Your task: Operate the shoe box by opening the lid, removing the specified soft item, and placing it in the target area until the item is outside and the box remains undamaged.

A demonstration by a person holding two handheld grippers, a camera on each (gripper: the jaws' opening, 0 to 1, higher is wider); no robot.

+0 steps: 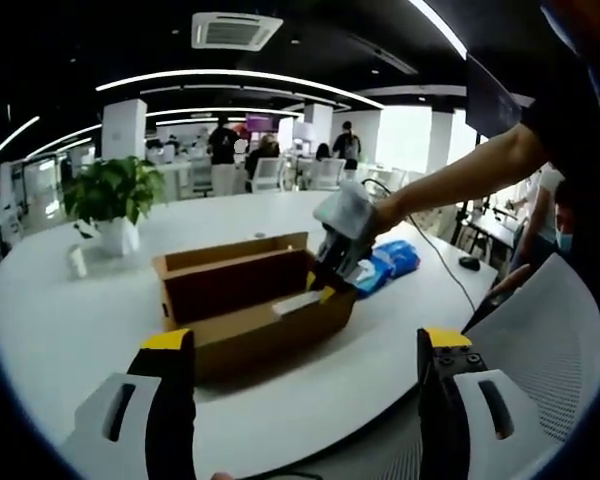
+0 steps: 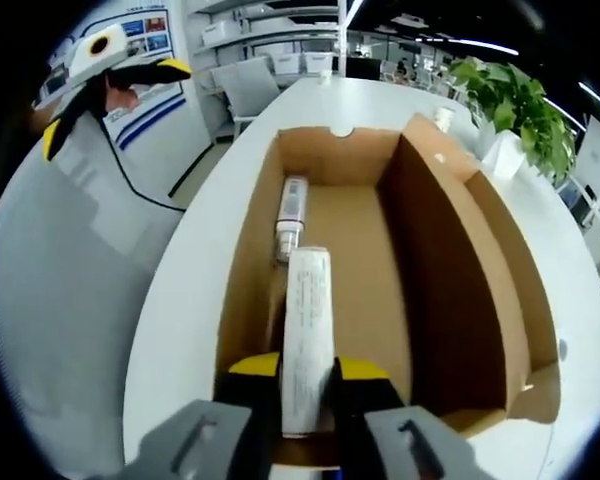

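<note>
The brown cardboard shoe box [image 1: 242, 318] stands on the white table with its lid [image 1: 235, 250] folded back. My right gripper [image 1: 332, 268] reaches into its right end, shut on a white item [image 1: 298, 303]. In the right gripper view the box [image 2: 460, 300] runs away from me. The right gripper [image 2: 310, 372] pinches the near end of a long white printed tube [image 2: 308, 320], held just above the box floor. A second white tube [image 2: 292, 215] lies farther in along the left wall. My left gripper [image 1: 305, 345] hovers in front of the box, open and holding nothing. It also appears as the left gripper [image 2: 110, 60].
A blue packet [image 1: 390, 262] lies on the round white table [image 1: 70, 330] behind the box. A potted plant [image 1: 110, 195] stands at the back left, and the same plant [image 2: 515, 100] appears again. A white mesh chair [image 1: 550, 340] sits at the table's near right edge. People stand far behind.
</note>
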